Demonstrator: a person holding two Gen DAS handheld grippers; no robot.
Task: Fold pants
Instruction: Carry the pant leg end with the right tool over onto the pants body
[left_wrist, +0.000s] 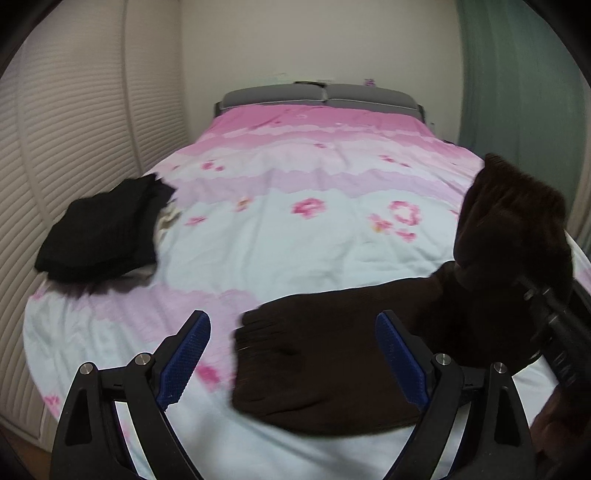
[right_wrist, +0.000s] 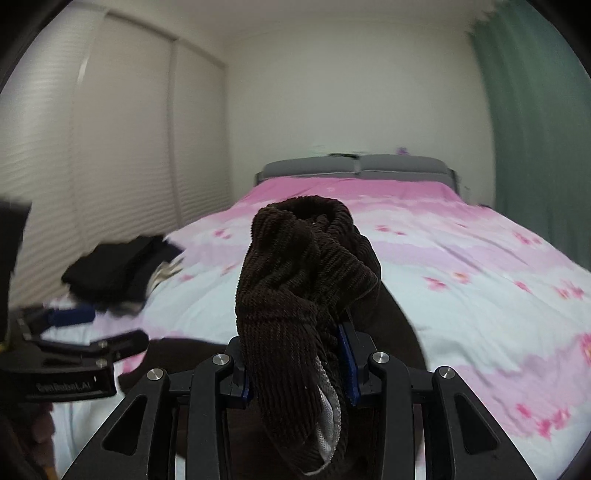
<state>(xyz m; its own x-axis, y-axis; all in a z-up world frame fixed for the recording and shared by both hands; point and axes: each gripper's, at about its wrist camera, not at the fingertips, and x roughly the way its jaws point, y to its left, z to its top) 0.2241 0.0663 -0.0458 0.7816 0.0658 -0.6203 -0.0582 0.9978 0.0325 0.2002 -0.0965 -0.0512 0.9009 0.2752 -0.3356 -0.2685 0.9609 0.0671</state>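
Observation:
Dark brown corduroy pants (left_wrist: 332, 365) lie partly flat on the bed's near end, with one end lifted at the right. My left gripper (left_wrist: 291, 358) is open, its blue pads on either side of the pants' flat end, just above it. My right gripper (right_wrist: 295, 365) is shut on a bunched end of the pants (right_wrist: 299, 280) and holds it up above the bed. That raised bunch shows at the right of the left wrist view (left_wrist: 513, 229). The left gripper shows at the left edge of the right wrist view (right_wrist: 74, 347).
A pink and white floral bedspread (left_wrist: 295, 240) covers the bed. A stack of folded black clothes (left_wrist: 107, 229) lies at its left side, also in the right wrist view (right_wrist: 118, 266). White slatted closet doors (left_wrist: 74, 129) stand left, a green curtain (right_wrist: 535, 129) right, grey pillows (left_wrist: 325, 94) far.

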